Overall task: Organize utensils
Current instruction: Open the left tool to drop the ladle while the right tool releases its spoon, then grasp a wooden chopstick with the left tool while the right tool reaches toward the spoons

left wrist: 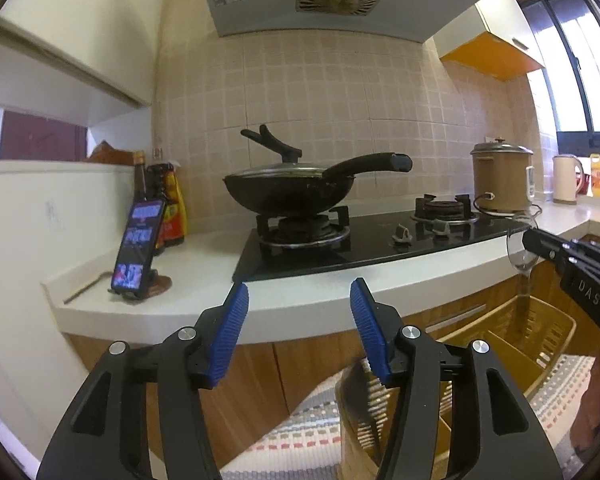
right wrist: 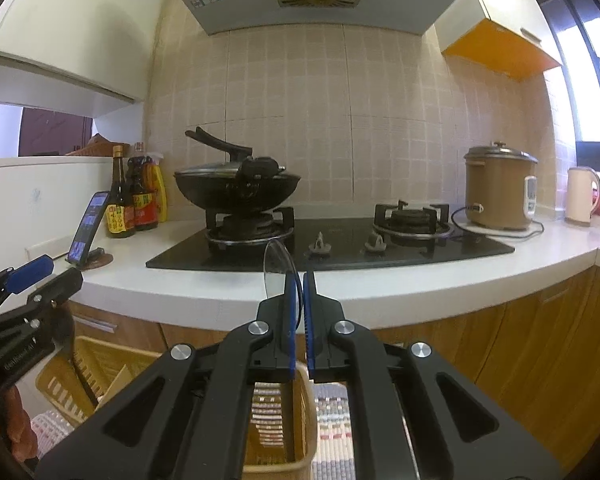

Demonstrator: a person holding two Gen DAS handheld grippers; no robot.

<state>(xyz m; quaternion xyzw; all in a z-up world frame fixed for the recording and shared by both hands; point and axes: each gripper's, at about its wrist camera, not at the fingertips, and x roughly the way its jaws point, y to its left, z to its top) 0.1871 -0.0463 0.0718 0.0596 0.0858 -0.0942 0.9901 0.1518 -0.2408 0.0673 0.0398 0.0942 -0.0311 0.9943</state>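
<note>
Your right claw (right wrist: pixel 299 276) is clamped on a clear plastic utensil (right wrist: pixel 278 264), whose rounded end rises above the pads before the bench (right wrist: pixel 380 292). Your left claw (left wrist: pixel 299 300) stands parted with nothing between its blue pads (left wrist: pixel 236 332). Below both hangs a tan slotted basket (right wrist: pixel 100 364) over a striped mat (left wrist: pixel 296 436).

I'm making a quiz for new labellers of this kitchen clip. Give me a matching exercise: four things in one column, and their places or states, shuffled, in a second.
Things:
1. wok
2. rice cooker
3. phone
4. right gripper

Places or states:
A. propped on a stand at the counter's left end
B. shut on a clear plastic spoon
C. lidded, on the left burner
D. beside the right burner, cord plugged in

Pairs: 1-C, 2-D, 3-A, 4-B
</note>
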